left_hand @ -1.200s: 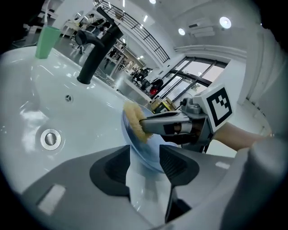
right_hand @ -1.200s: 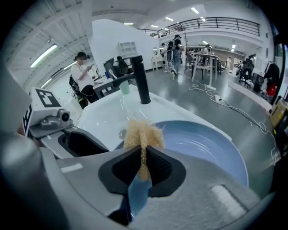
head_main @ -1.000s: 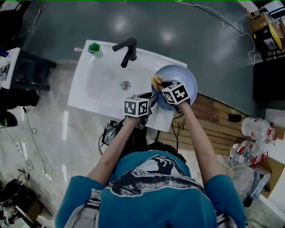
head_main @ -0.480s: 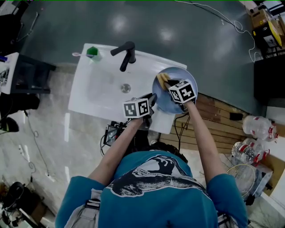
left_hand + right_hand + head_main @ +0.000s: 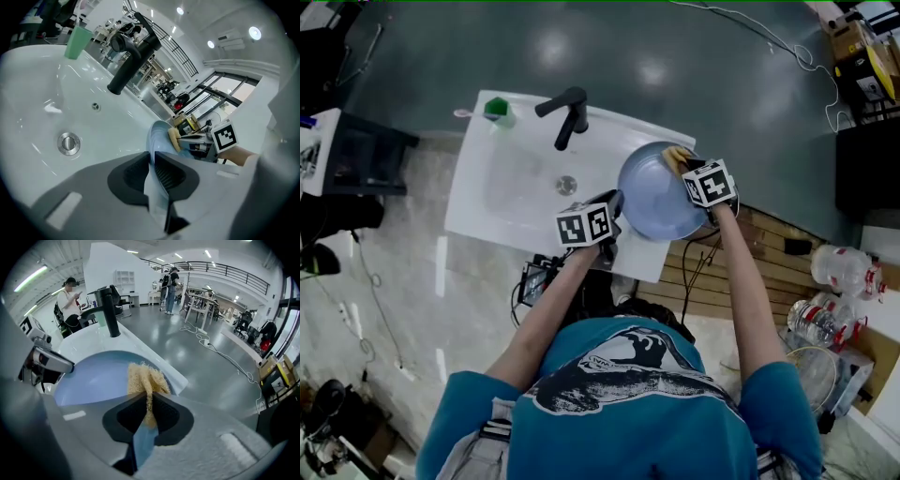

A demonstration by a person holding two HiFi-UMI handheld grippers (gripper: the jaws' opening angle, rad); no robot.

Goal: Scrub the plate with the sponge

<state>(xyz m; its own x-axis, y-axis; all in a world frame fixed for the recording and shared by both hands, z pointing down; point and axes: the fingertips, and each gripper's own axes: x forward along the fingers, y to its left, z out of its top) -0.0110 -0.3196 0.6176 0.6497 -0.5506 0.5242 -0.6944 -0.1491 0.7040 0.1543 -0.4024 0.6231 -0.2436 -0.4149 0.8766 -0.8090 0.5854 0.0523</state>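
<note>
Count: one plate (image 5: 652,204), one sponge (image 5: 677,156), one sink (image 5: 502,187), one faucet (image 5: 566,111), one green cup (image 5: 497,106), two grippers.

Plate: pale blue, held tilted over the right end of the sink and overhanging its right corner.

Left gripper (image 5: 617,204): its jaws have just been closing, with the near-left rim of the plate between them. The left gripper view shows both pads pressed on that rim (image 5: 157,140).

Right gripper (image 5: 686,167): jaws clamped on the sponge, a tan, frayed piece bulging out past the pads (image 5: 145,376). The sponge rests against the plate's face by its far-right rim.

Containers:
- Sink: white basin with one round metal drain (image 5: 567,185) in the middle of its floor. The black faucet stands at the back edge, spout reaching over the basin.
- Green cup: upright on the sink's back-left corner. Contents cannot be made out.
- Plate: only the sponge touches its face.

Off to the side: two plastic bottles (image 5: 842,270) near the right edge, well apart from the sink.
</note>
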